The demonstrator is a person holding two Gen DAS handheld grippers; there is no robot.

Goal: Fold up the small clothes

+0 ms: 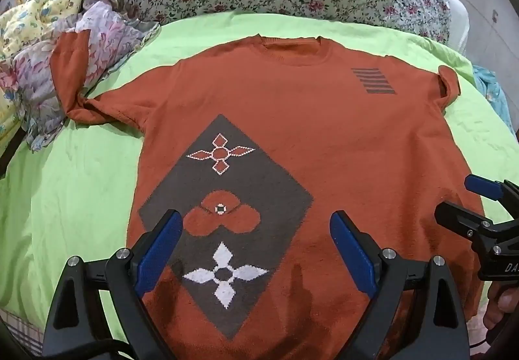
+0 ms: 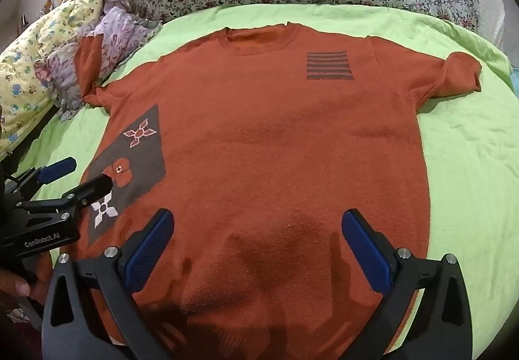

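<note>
— Green bedsheet under everything; where's the sweater?
— Spread flat, collar at twelve o'clock, likely ready for folding.
— Hand-held grippers?
— Left hand-held gripper and right hand-held gripper hover over its hem, jaws wide, holding nothing.

rust-orange knit sweater lies flat, front up, unfolded on the green sheet.

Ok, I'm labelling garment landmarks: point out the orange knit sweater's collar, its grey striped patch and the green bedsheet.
collar (image 1: 292,47), left wrist view, ribbed front edge.
grey striped patch (image 2: 329,65), right wrist view, its middle.
green bedsheet (image 1: 71,185), left wrist view, bare part.
</note>
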